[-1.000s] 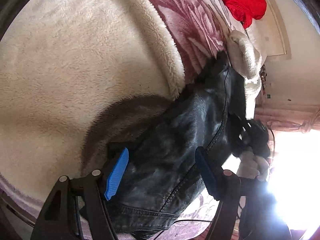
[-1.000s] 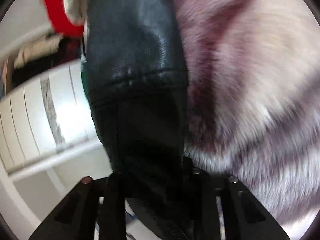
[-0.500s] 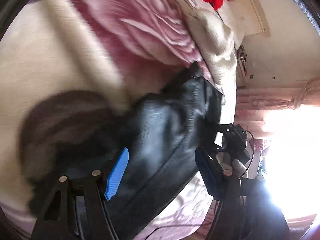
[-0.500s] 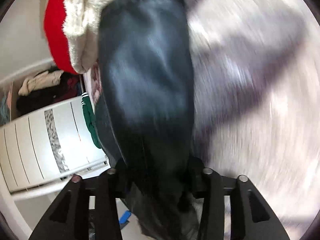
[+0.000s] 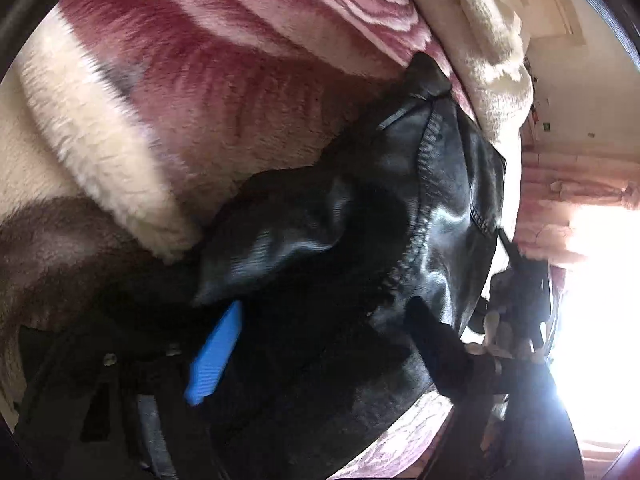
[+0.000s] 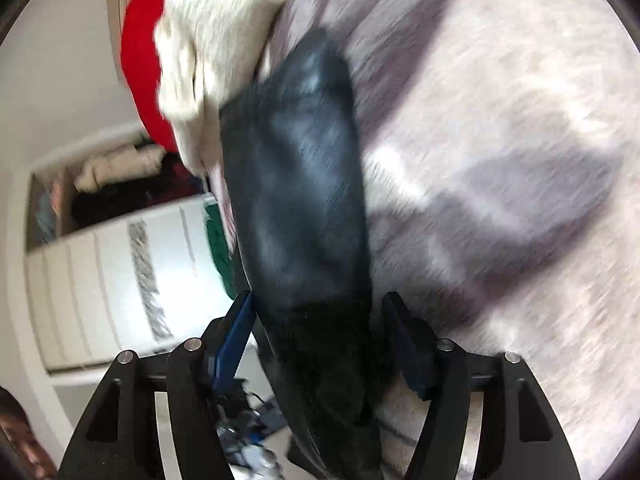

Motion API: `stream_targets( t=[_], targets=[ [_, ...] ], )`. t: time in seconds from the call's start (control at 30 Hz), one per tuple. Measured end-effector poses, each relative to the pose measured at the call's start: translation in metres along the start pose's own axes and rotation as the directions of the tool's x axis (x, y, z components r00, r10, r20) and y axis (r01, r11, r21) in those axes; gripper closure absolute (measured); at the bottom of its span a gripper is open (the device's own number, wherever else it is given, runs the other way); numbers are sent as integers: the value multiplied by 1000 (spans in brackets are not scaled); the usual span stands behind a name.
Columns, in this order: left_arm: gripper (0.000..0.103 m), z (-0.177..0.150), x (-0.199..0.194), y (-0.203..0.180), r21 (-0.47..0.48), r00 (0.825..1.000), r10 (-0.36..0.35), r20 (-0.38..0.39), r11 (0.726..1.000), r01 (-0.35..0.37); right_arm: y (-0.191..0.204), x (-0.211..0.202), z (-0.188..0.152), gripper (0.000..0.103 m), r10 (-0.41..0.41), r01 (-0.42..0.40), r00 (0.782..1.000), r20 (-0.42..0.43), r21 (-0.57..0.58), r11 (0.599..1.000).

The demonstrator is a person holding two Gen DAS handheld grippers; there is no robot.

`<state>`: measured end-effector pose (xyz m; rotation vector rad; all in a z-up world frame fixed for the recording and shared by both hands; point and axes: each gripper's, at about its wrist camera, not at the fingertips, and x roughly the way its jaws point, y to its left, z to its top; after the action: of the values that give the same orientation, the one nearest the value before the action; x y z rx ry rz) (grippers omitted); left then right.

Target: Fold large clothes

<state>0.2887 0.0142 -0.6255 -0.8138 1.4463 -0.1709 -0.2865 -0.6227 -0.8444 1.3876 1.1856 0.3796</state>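
A black leather garment (image 5: 360, 240) lies stretched over the pink and cream fleece blanket (image 5: 200, 80) on the bed. My left gripper (image 5: 324, 340) hovers low over its near end. The jaws are opening, the blue pad (image 5: 216, 354) stands off the leather, and the garment runs between the fingers unpressed. In the right wrist view the same garment (image 6: 300, 200) runs away from my right gripper (image 6: 320, 340). Those jaws are opening too, with a gap on each side between pads and leather. The picture is blurred by motion.
A folded cream fleece (image 5: 480, 40) (image 6: 208, 60) lies at the garment's far end, with something red (image 6: 140, 60) behind it. A white cupboard (image 6: 100, 280) and a green cloth (image 6: 218, 248) stand beside the bed. A bright window (image 5: 592, 280) glares past the bed's edge.
The right gripper went from shut on the garment's end to jaws spread apart, letting it go. The left jaws widened as well. Both views slid along the blanket toward the cream fleece.
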Motion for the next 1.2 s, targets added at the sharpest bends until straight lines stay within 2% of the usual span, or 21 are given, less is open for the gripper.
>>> stream_targets(
  t=[0.1, 0.13, 0.17, 0.27, 0.33, 0.37, 0.4, 0.47, 0.63, 0.83, 1.03, 1.13, 1.2],
  targets=[
    [2, 0, 4, -9, 16, 1000, 19, 0, 1000, -19, 10, 28, 17, 23, 50, -52, 998, -50, -34, 998],
    [1, 0, 7, -11, 16, 1000, 20, 3, 1000, -20, 12, 34, 21, 23, 62, -65, 996, -68, -48, 997],
    [1, 0, 7, -12, 16, 1000, 22, 6, 1000, -22, 19, 45, 24, 18, 75, -80, 993, -94, -58, 995],
    [1, -1, 4, -11, 11, 1000, 19, 10, 1000, -19, 48, 87, 25, 15, 9, -29, 988, -152, -130, 991],
    [1, 1, 3, -8, -5, 1000, 12, 8, 1000, -12, 68, 105, 20, 29, -44, 3, 980, -196, -205, 979],
    [1, 1, 2, -4, -15, 1000, 5, 4, 1000, -5, 73, 114, 19, 61, -68, 22, 975, -210, -216, 976],
    [1, 2, 1, -2, -26, 1000, -4, -2, 1000, 4, 77, 117, 16, 68, -80, 34, 975, -206, -219, 975],
    [1, 4, -1, 2, -45, 1000, -18, -13, 999, 18, 95, 118, 10, 71, -94, 55, 984, -150, -245, 968],
    [1, 6, -4, 11, -89, 998, -59, -24, 994, 57, 143, 92, -18, 78, -45, 19, 997, -69, -335, 942],
    [1, -1, -11, 21, -106, 996, -89, -8, 991, 87, 203, 86, -65, 80, -106, 59, 993, -56, -543, 838],
    [1, -24, -42, 63, -192, 986, -164, 15, 968, 164, 246, 94, -112, 80, -183, 84, 981, -59, -724, 685],
    [1, -47, -72, 93, -224, 978, -199, 56, 952, 206, 261, 95, -136, 80, -223, 99, 974, -43, -803, 587],
    [1, -64, -93, 115, -250, 976, -199, 83, 944, 214, 271, 95, -155, 80, -257, 113, 966, -23, -857, 503]
  ],
)
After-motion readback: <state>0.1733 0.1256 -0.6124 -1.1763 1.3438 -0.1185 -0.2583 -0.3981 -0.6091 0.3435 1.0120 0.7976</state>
